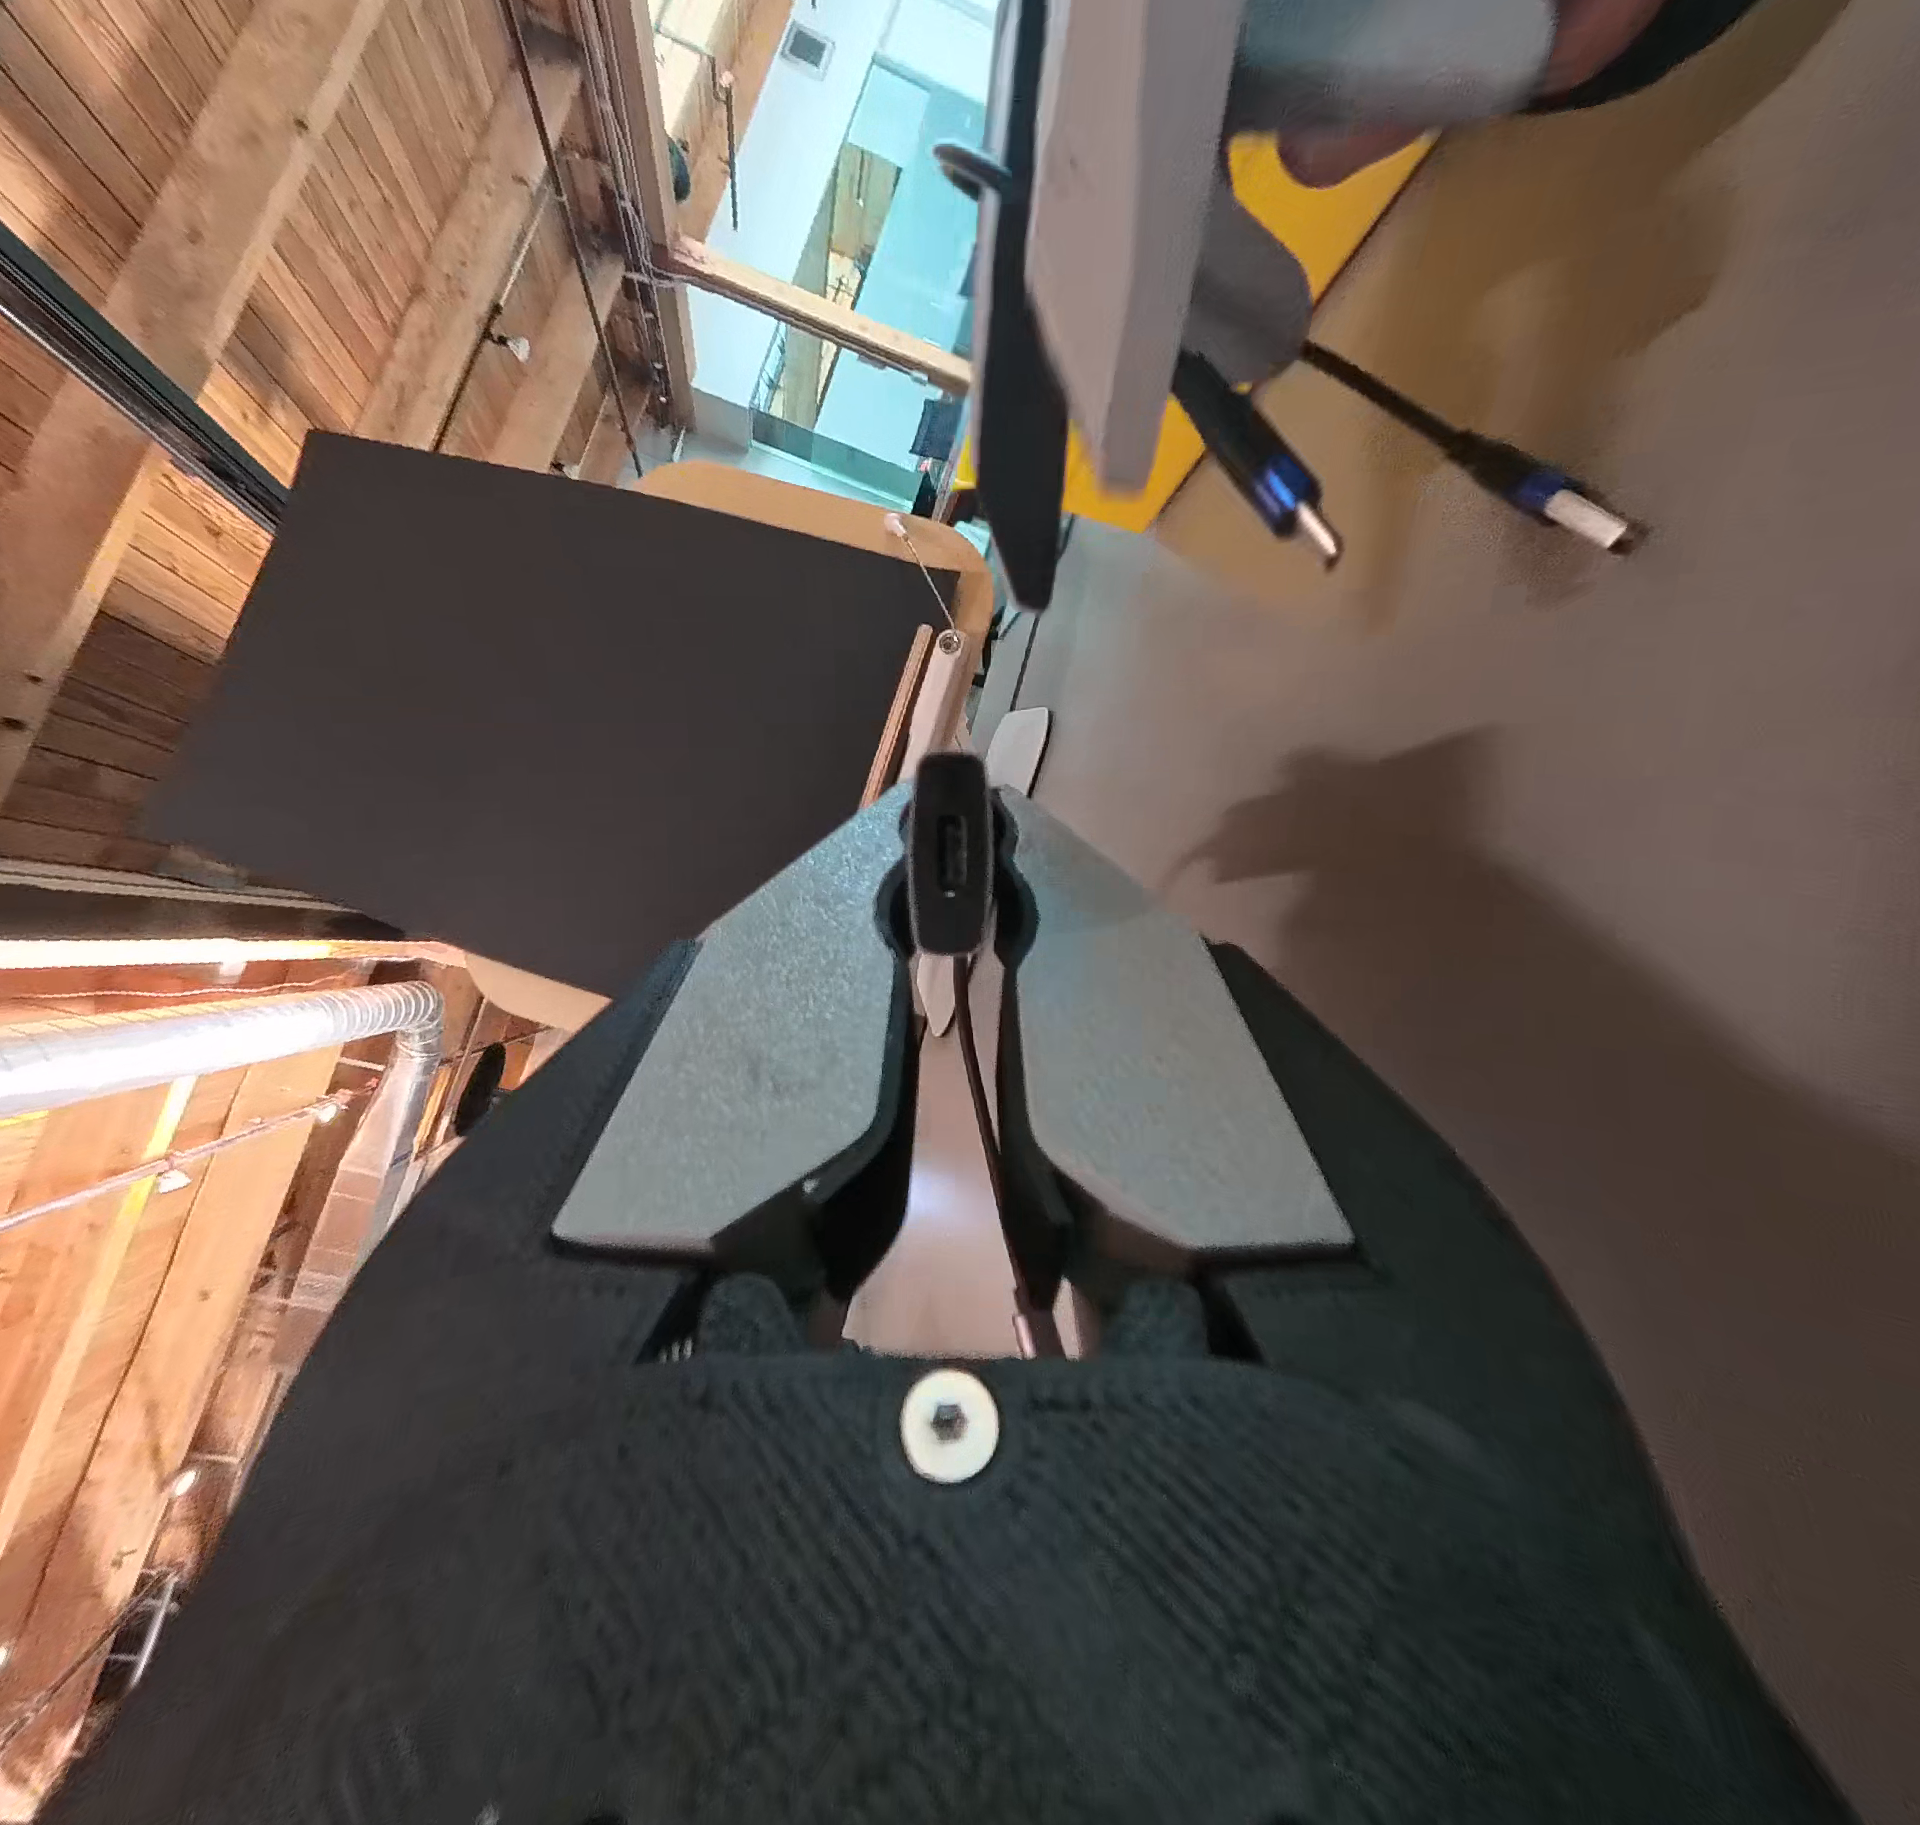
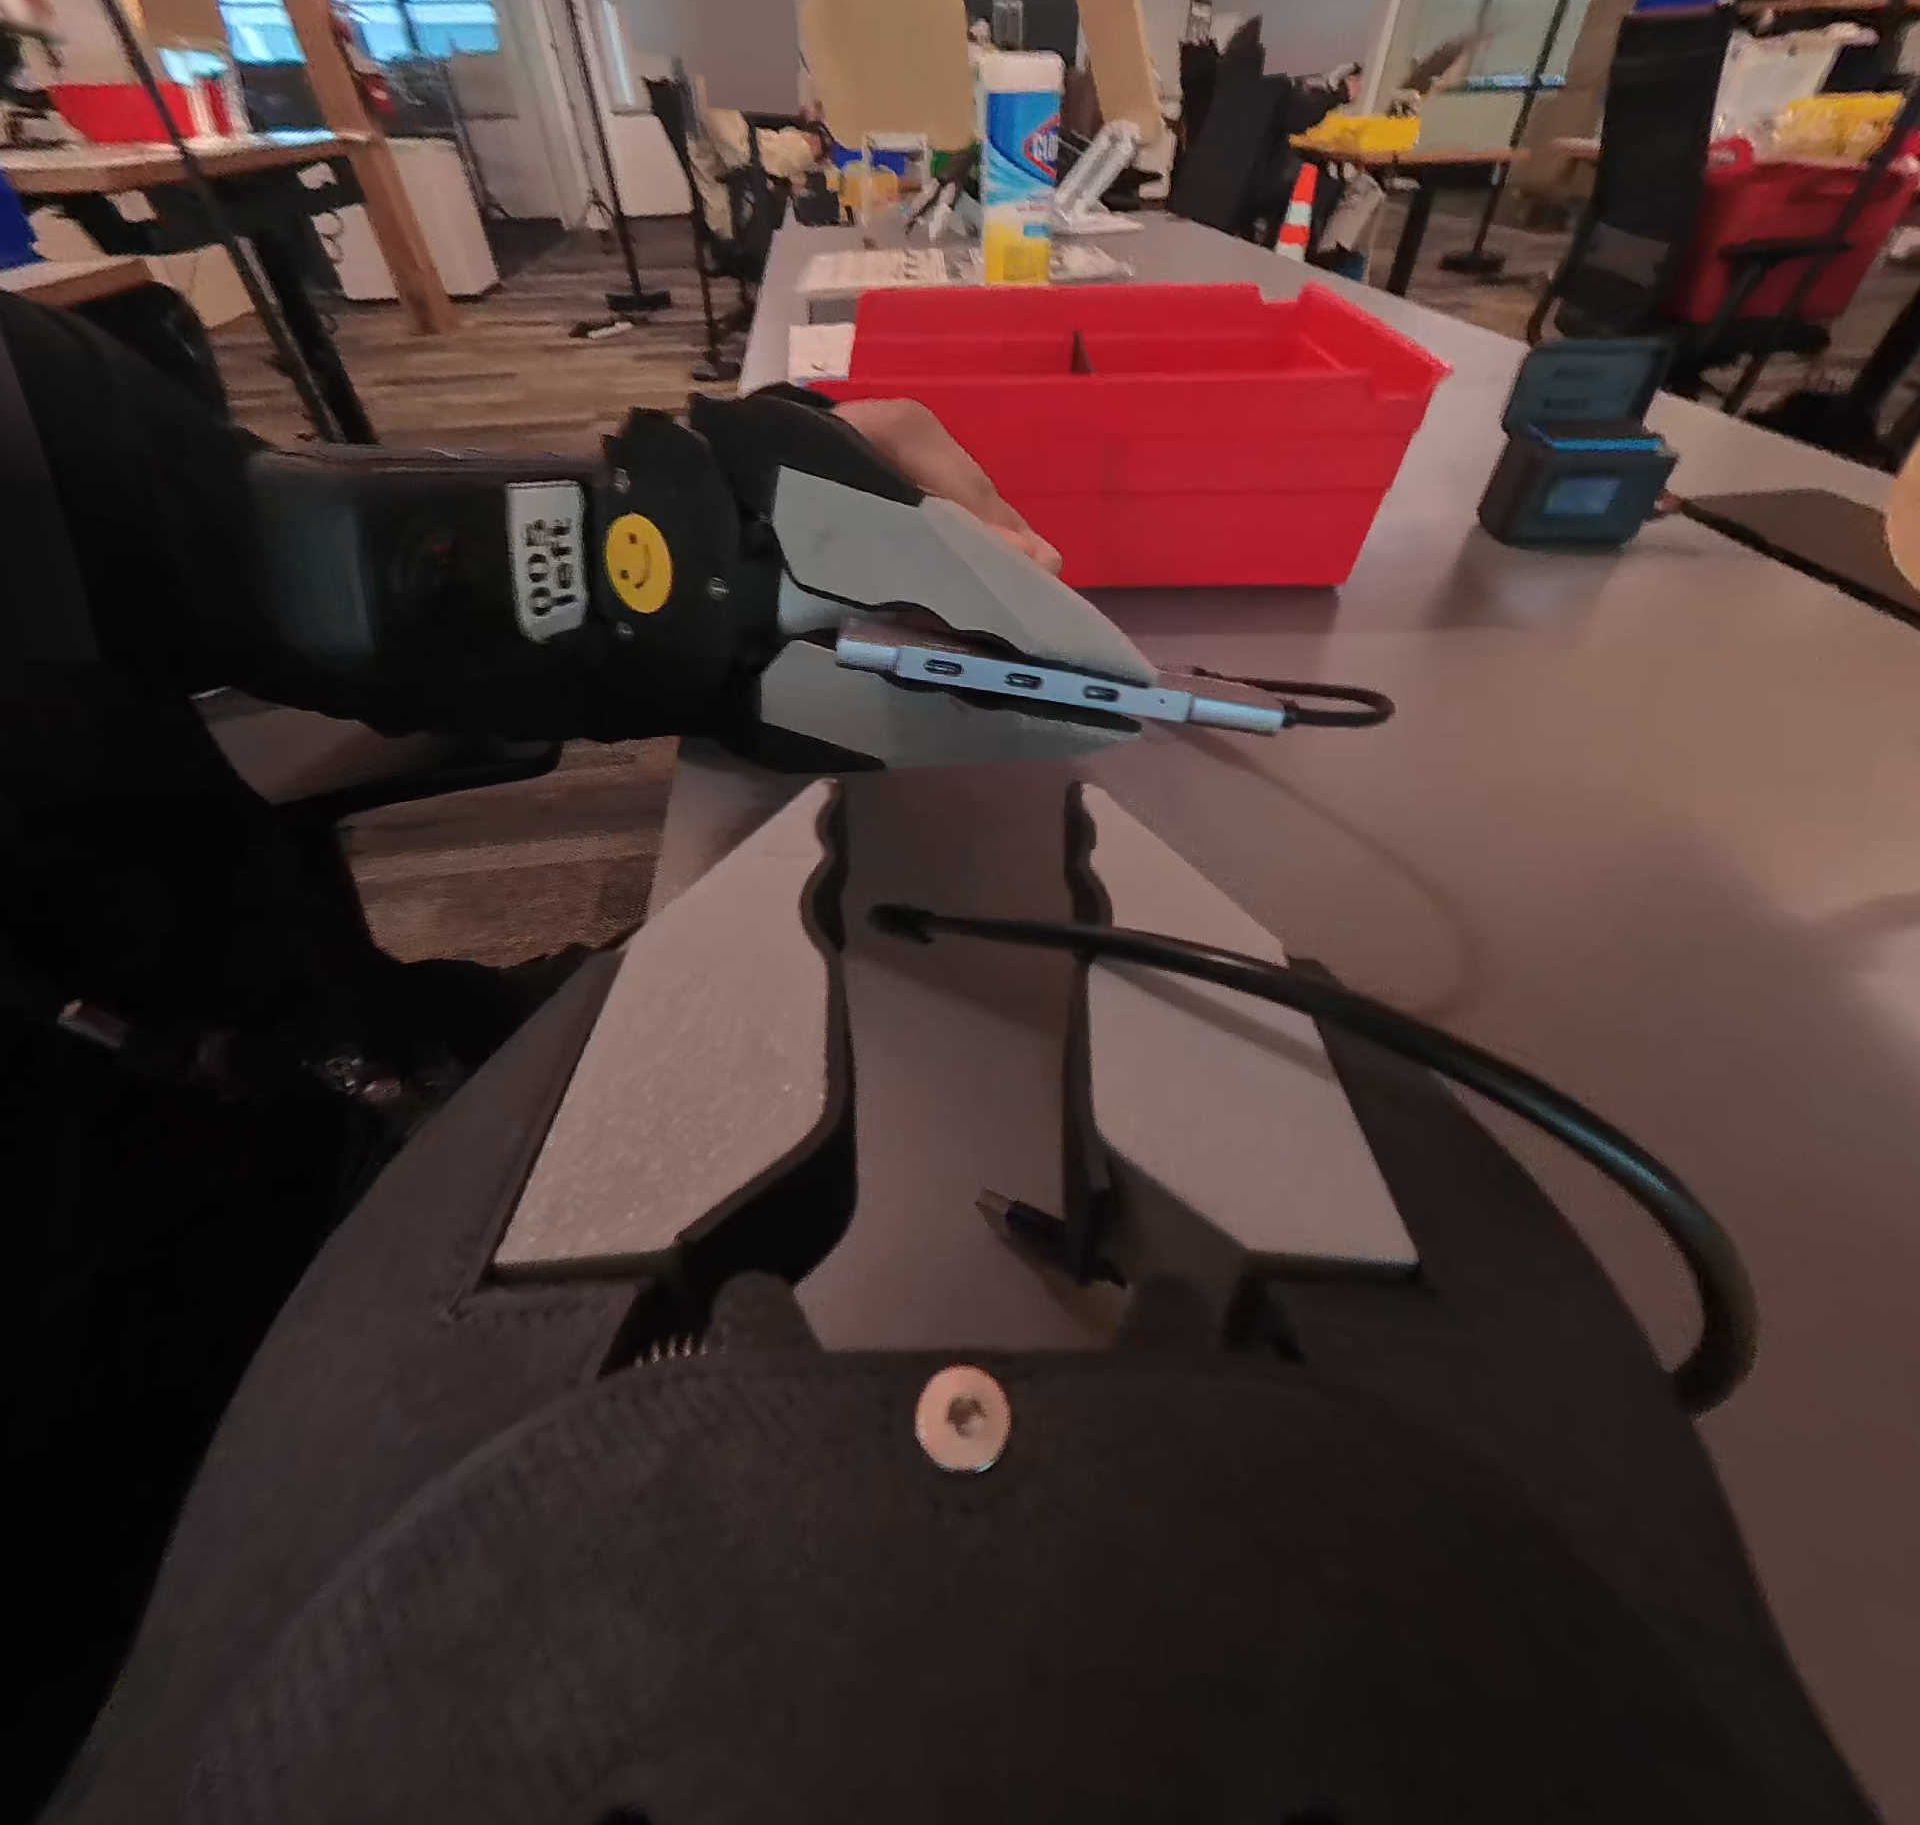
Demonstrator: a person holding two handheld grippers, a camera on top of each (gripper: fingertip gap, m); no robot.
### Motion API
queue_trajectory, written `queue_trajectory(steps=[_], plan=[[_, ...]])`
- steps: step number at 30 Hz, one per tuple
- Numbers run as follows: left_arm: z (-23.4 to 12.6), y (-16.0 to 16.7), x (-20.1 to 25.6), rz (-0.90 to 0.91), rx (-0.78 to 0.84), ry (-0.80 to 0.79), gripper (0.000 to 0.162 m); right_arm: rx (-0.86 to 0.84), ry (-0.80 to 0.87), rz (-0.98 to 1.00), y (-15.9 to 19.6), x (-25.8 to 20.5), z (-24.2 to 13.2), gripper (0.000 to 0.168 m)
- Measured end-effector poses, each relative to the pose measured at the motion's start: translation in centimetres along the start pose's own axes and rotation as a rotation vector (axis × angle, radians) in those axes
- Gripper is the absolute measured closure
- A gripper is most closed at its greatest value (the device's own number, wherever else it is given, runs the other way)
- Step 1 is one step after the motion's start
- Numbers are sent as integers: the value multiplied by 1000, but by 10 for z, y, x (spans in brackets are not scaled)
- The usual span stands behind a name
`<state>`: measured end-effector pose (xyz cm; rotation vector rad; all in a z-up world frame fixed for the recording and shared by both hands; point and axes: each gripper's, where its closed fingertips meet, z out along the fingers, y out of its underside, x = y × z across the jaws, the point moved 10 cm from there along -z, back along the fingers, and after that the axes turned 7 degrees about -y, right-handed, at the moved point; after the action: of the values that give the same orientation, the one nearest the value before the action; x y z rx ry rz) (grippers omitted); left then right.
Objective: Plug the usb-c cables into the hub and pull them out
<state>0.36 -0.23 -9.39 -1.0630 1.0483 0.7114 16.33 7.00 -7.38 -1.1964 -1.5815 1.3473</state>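
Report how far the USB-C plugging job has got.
Done: the left gripper has the hub clamped and lifted off the table. In hand: the right gripper is open over a black cable. Left: all three visible hub ports are empty, so every plug-in and pull-out seems to remain.

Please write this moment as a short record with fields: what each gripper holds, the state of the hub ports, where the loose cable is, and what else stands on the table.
left gripper: shut on hub, held above grey table
hub ports: three visible, all empty
right gripper: open, holds nothing
black cable: loose on table, partly under the right gripper
background: red bin, small blue case
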Motion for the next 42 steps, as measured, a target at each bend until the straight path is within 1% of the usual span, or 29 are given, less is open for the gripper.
queue_trajectory(steps=[2, 5, 7, 9, 10, 12, 13, 14, 15, 17, 18, 20, 21, 22, 23, 25, 27, 32, 36, 39, 42], plan=[[1, -1, 3, -1, 3, 20, 155, -22, 35, -9, 4, 3, 5, 168], [2, 2, 8, 12, -8, 58, 155, -62, 117, -4, 4, 13, 8, 168], [3, 5, 8, -64, -8, 99, 154, -17, 106, 25, 0, 17, 8, 168], [3, 8, 2, -258, 23, 180, 154, 37, 94, 36, -7, 18, 6, 168], [4, 10, -1, -371, 52, 220, 154, 46, 117, 26, -10, 19, 5, 168], [5, 18, -8, -560, 83, 282, 155, 12, 228, 13, -12, 28, 2, 167], [6, 22, -10, -633, 99, 323, 155, -13, 251, 12, -12, 32, 1, 167], [5, 25, -13, -685, 118, 339, 156, -40, 232, 6, -11, 34, 3, 166], [4, 27, -17, -723, 135, 324, 155, -73, 191, -10, -10, 34, 5, 160], [2, 30, -22, -797, 176, 333, 155, -161, 141, -80, -7, 34, 11, 141], [1, 30, -24, -833, 204, 350, 155, -211, 134, -128, -5, 33, 14, 138], [0, 29, -27, -874, 250, 363, 155, -278, 143, -208, -3, 33, 22, 138], [0, 29, -28, -884, 254, 371, 155, -291, 114, -234, -3, 31, 27, 139], [1, 29, -27, -890, 253, 387, 155, -290, 109, -255, -3, 30, 31, 145], [1, 29, -26, -890, 248, 392, 155, -286, 109, -265, -3, 31, 34, 157], [0, 30, -24, -889, 249, 385, 155, -277, 78, -218, -2, 34, 35, 158], [0, 31, -24, -926, 248, 379, 155, -244, 40, -143, 0, 37, 33, 159], [1, 35, -25, -972, 220, 337, 149, -181, 43, -71, 1, 40, 25, 160], [1, 40, -28, -1031, 211, 319, 147, -100, -9, 30, 1, 42, 20, 161], [2, 42, -30, -1072, 222, 324, 147, -94, -52, 61, 2, 40, 22, 162], [1, 43, -30, -1044, 214, 297, 145, -84, -86, 119, 5, 42, 24, 163]])
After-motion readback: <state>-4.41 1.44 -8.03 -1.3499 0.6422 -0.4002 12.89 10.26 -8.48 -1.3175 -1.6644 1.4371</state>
